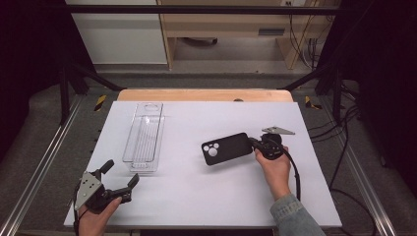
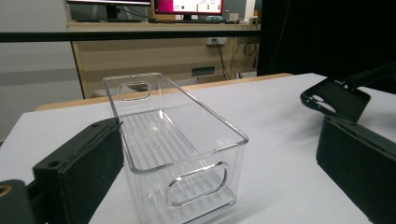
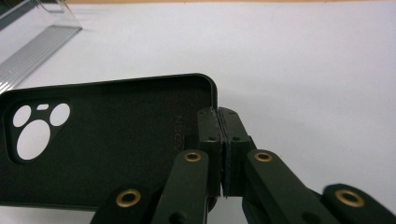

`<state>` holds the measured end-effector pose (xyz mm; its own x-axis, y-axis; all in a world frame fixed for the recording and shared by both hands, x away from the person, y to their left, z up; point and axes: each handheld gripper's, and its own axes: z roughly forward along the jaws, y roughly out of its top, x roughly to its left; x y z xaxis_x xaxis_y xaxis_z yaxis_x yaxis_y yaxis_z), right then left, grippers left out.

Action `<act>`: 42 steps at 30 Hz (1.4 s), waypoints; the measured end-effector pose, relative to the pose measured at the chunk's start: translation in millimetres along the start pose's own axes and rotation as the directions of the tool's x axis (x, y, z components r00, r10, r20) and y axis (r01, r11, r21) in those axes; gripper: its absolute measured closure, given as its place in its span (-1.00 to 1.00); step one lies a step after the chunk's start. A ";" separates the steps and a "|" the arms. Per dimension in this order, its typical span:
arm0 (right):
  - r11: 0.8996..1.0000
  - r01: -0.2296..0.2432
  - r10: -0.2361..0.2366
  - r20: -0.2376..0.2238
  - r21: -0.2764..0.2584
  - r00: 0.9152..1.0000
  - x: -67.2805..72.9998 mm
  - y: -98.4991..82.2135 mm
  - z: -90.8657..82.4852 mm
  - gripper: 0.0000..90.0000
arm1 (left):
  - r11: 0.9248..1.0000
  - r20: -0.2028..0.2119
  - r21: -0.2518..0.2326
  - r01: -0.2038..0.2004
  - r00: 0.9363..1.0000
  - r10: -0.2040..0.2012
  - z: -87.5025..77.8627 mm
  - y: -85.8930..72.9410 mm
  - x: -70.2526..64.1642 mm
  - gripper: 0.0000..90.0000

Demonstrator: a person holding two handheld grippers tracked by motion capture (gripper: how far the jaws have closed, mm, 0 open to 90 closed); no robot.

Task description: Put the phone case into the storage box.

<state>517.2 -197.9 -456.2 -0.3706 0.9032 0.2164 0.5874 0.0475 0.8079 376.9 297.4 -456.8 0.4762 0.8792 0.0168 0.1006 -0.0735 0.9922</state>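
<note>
Right tongs grip black phone case; left tongs gape; lettering unreadable

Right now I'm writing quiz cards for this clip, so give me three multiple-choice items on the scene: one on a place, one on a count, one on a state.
1. Where does the clear bin stand?
A. on the table's left half
B. on the floor
C. under the phone case

2. How many round holes show in the phone case cutout?
A. one
B. three
C. six

3. How is the left gripper?
A. shut on the bin
B. shut on nothing
C. open

Answers: A, the high view shows the bin left of the case; B, three round holes show in the right gripper view; C, its jaws stand wide apart, while the right gripper pinches the case's edge.
</note>
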 end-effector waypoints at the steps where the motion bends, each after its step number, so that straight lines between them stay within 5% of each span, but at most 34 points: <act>1: 1.000 0.002 -0.002 0.005 -0.014 1.000 0.4 -2.1 -2.5 0.98 | 1.000 -0.004 0.004 -0.004 1.000 0.004 -0.1 -0.1 -0.6 -0.99; 8: 0.995 -0.026 0.027 0.013 -0.093 1.000 -1.7 -8.2 -16.4 0.98 | 0.999 -0.017 0.037 -0.005 1.000 0.005 6.2 4.5 -6.1 -0.97; 9: 0.993 -0.032 0.034 0.013 -0.113 0.999 -1.2 -8.8 -19.8 0.98 | 0.999 -0.005 0.046 0.024 1.000 -0.024 10.2 10.9 -9.1 -0.97; 15: 0.983 -0.040 0.050 0.051 -0.180 0.997 -0.7 -14.4 -31.0 0.98 | 0.998 0.015 0.054 -0.013 1.000 0.012 31.4 34.0 -26.6 -0.97; 19: 0.980 -0.065 0.074 0.045 -0.190 0.996 -0.3 -19.5 -32.5 0.98 | 0.998 0.034 0.067 0.016 0.999 -0.018 46.7 39.7 -38.0 -0.97; 32: 0.967 -0.061 0.076 0.052 -0.248 0.996 9.1 -20.8 -42.2 0.99 | 0.989 0.101 0.145 0.004 0.995 -0.019 89.3 60.0 -77.7 -0.97; 42: 0.962 -0.041 0.059 0.058 -0.270 0.997 14.9 -21.5 -45.5 0.99 | 0.985 0.173 0.171 0.007 0.984 -0.037 120.3 67.0 -111.1 -0.96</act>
<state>466.4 -204.9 -445.4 -0.2924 0.9278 0.2316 0.3858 -0.1071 0.9163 435.9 138.1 -407.0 0.6161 0.7866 -0.0413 0.2518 -0.1470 0.9565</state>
